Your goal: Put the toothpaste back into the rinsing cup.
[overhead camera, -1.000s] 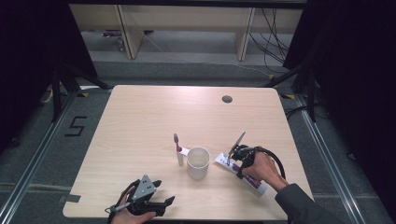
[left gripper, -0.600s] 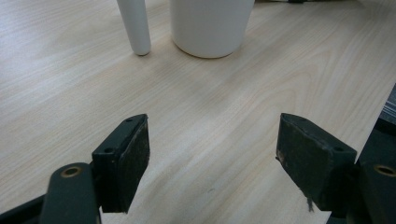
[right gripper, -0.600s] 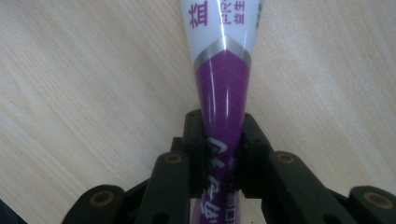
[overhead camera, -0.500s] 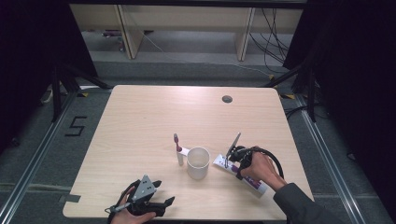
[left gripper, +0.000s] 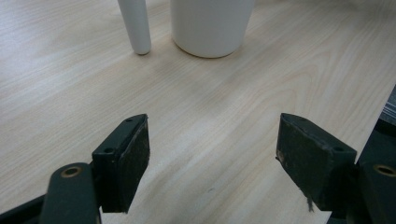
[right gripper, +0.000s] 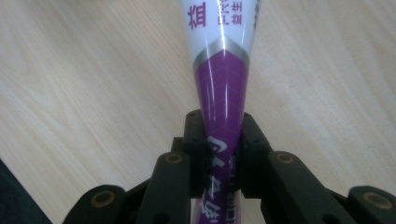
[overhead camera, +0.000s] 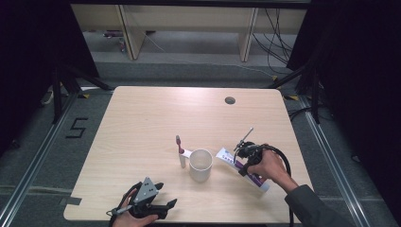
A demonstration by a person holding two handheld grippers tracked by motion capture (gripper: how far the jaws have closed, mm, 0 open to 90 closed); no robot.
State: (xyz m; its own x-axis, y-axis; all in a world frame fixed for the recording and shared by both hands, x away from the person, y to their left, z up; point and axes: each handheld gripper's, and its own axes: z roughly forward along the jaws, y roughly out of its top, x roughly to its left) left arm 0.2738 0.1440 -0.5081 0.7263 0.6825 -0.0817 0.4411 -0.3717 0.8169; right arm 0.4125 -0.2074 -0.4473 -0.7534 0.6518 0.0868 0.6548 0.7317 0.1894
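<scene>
Two jaws of the right gripper are clamped on the purple lower half of the toothpaste tube, pinching it from both sides. Compared with a second ago, the high view shows almost no change: the right hand sits at the same spot at the lower right of the frame, and the tube lies beside the white cup as it did. That suggests the grip is settled and the lift has not begun, so the pickup is likely at its start.

Lying flat on the table, the tube has its long axis running diagonally, its white printed end pointing up-left toward the cup and its other end down-right.

At lower left the left gripper rests with jaws wide apart, holding nothing. A toothbrush leans just left of the cup.
</scene>
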